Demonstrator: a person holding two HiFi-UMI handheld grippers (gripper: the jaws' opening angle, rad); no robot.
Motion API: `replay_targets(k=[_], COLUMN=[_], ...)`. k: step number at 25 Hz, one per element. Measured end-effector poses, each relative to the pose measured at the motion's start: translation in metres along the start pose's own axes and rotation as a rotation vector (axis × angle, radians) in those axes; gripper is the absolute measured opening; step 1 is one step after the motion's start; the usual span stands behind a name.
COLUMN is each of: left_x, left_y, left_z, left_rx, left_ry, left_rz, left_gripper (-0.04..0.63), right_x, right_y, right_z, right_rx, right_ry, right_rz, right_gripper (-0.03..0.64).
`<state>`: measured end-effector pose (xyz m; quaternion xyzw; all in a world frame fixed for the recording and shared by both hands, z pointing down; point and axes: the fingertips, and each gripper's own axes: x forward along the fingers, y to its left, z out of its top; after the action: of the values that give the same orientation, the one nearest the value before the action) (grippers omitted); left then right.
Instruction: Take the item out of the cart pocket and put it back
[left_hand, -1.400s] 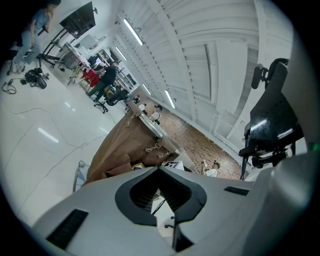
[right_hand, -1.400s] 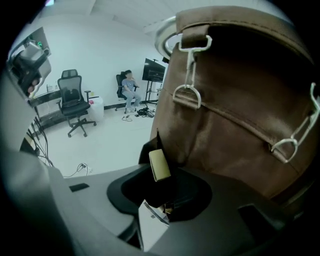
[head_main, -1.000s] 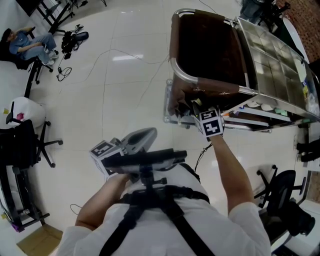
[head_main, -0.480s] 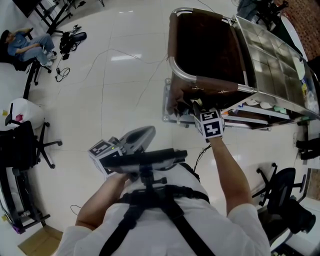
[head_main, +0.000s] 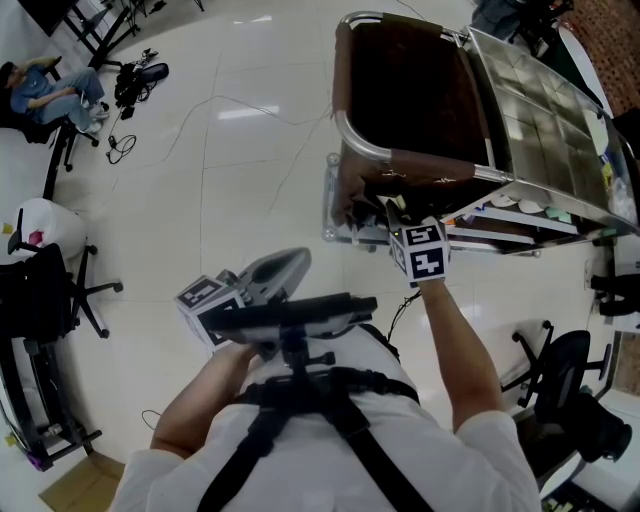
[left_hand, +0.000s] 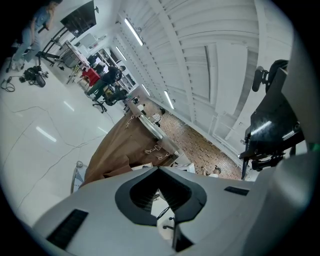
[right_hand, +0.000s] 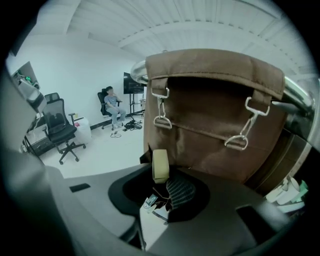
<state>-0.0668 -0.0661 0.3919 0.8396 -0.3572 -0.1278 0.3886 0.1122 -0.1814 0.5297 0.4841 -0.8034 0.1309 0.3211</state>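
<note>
I am holding my right gripper (right_hand: 161, 176) (head_main: 388, 212) tilted down at the near end of a chrome-framed cart (head_main: 352, 140) that is carrying a big brown fabric bag (right_hand: 215, 130) (head_main: 440, 165). Its jaws have just been closing, and they are pinching a pale beige flat item (right_hand: 160, 165) at their tips; it is standing upright and I am seeing it edge-on, too narrowly to tell just what it is. The item is sitting right in front of the bag's end wall, below the left one of two metal snap clips (right_hand: 161, 120) hanging from the bag's top hem, and I cannot tell whether it is touching the fabric or the pocket behind it. In the head view the square-marked cube (head_main: 422, 250) on this gripper is showing just beside the cart's near end, low against the dark fabric there. I am keeping my left gripper (left_hand: 159, 171) (head_main: 295, 265) level, close to my body and well apart from the cart, over the glossy white floor (head_main: 250, 180); its jaws are pressing together at the tips and are carrying nothing. A person is sitting on a chair (right_hand: 112, 107) far across the room.
</note>
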Motion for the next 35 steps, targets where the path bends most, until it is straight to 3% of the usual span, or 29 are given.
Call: replay_targets(k=[35], left_x=[0.011], left_y=[0.007], left_z=[0.009], left_rx=[-0.006], left_ry=[-0.012], left_rz=[-0.012], left_gripper=[-0.006], right_x=[-0.042], right_y=[0.006], right_z=[0.031], right_rx=[0.049], right_ry=[-0.086], right_rz=[-0.003], right_gripper=[0.077])
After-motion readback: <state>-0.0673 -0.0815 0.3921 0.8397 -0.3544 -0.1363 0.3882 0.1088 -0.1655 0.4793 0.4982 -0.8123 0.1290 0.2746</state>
